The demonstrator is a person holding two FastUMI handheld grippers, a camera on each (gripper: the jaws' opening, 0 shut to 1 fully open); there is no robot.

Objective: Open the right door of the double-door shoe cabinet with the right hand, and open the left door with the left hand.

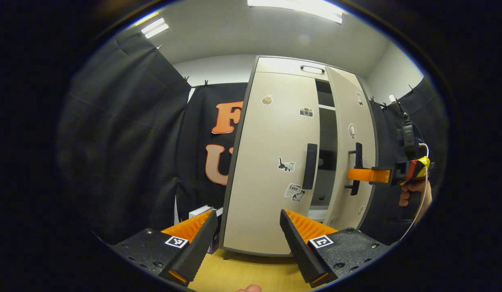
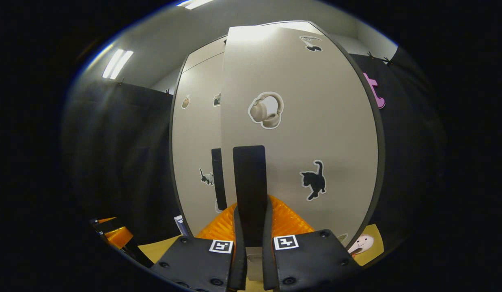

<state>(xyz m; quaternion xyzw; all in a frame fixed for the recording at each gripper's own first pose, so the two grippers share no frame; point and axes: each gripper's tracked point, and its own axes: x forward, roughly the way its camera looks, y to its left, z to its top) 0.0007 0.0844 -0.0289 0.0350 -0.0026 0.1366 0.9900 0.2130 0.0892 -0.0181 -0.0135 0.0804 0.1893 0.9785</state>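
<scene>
A: Where's the shoe cabinet [image 1: 271, 162] standing?

B: Upright on the yellowish floor [image 1: 251, 271], dark booth cloth [image 1: 125, 154] behind and to both sides. Left door [image 1: 271, 178] flush shut; right door [image 1: 352, 150] swung partway out, dark gap btwn the two with a shelf edge inside.

A: Handles?

B: Black vertical bars, one per door, both next to that gap. Left door handle [image 1: 310, 166] untouched. Right door handle [image 2: 251, 194] is pinched btwn the right gripper [image 2: 251, 239] fingers (both sides pressing on it, so clamped on the bar).

A: Seen from the other side too?

B: Yes, in the left gripper view the right gripper [image 1: 362, 175] reaches across to the handle of the right door, w/ a hand [image 1: 413, 194] holding it at the cabinet's right and a white cable hanging down.

A: Left gripper?

B: Left gripper [image 1: 246, 243] hangs in front of the cabinet's left door, low, fingers spread wide, nothing btwn them, not touching the door.

A: Anything else?

B: Stickers on both doors (cats, headphones, a camera). A few boxes [image 1: 206, 215] on the floor just left of the cabinet base. Ceiling lights [image 1: 295, 6] above.
</scene>
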